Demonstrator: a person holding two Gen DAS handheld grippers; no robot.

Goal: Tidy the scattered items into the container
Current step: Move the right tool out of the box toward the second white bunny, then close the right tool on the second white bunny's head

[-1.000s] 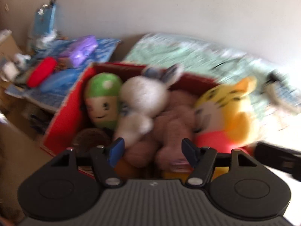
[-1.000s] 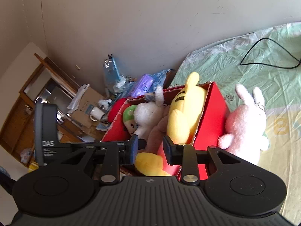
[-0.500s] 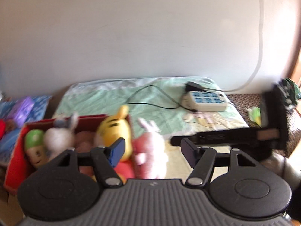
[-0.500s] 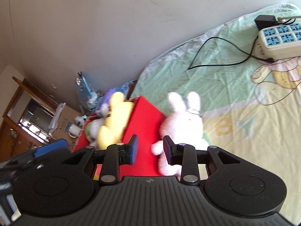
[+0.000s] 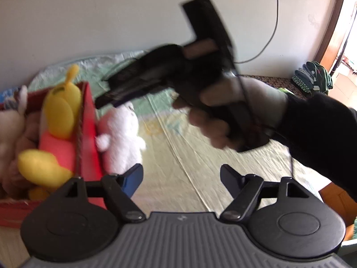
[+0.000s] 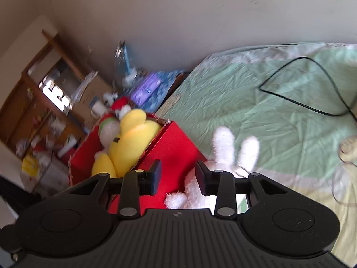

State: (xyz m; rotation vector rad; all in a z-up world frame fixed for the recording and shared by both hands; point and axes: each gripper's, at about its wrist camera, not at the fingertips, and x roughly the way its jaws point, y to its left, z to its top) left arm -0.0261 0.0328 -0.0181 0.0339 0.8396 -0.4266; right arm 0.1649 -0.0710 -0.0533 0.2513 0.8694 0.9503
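- Left wrist view: the left gripper hangs released over the pale green bedsheet, its jaws having just been opening with nothing between them. A second ago it looked down into the red cardboard box of plush toys; now the fluffy white-pink plush rabbit leans against the box's outer wall.
- Right wrist view: the right gripper, narrowly parted and just opening, grasps nothing; the rabbit sits just beyond, closer than before. It is probably light and squashy: pinch the body.
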